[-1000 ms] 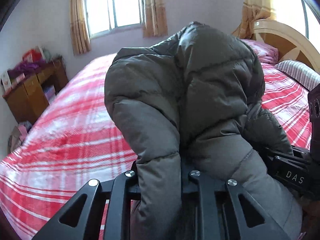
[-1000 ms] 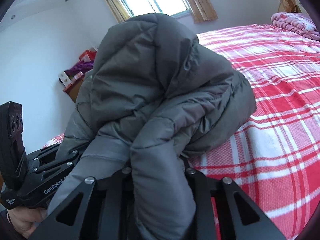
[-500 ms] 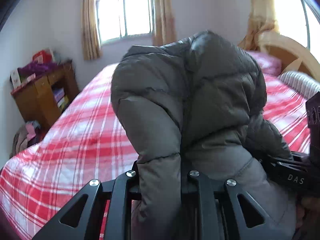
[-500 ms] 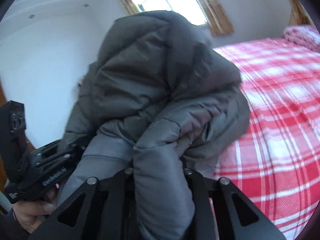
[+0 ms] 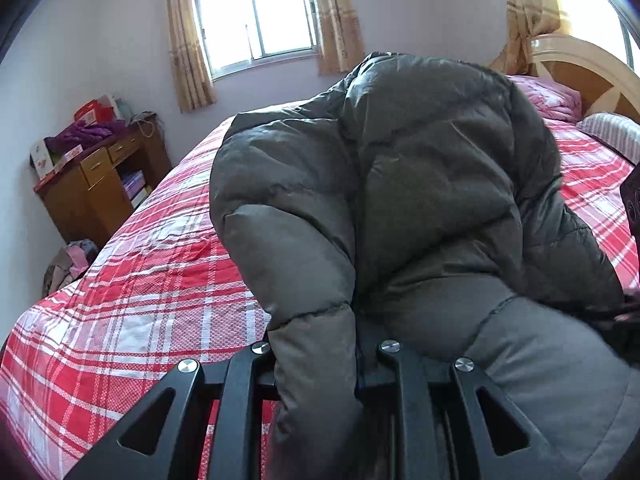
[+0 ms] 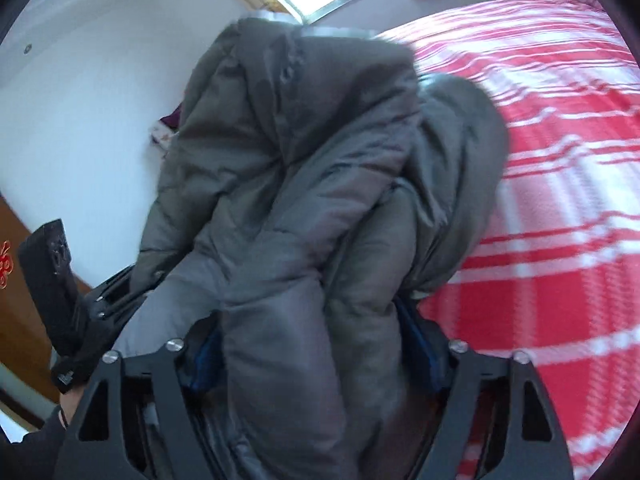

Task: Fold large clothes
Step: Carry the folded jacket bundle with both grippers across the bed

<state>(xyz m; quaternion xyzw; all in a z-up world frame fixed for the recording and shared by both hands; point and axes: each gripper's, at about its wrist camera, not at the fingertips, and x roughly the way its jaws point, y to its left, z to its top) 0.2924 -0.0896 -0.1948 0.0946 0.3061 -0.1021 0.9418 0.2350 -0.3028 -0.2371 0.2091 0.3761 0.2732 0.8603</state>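
Pinching a jacket point(image 5: 400, 200) fold, the left gripper point(image 5: 326, 356) holds it bunched ahead over the bed point(image 5: 160, 280). Opposite, the right gripper point(image 6: 316, 344), clamped a second ago, is spreading, fabric loose between: release begins.

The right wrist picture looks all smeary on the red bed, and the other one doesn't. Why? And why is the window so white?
Right wrist view: the checked bedspread and grey puffy jacket are streaked by motion blur. Left wrist view: sharp, though the fisheye lens bends the bed's edges. Both views: daylight overexposes the window, washing the glass out white.
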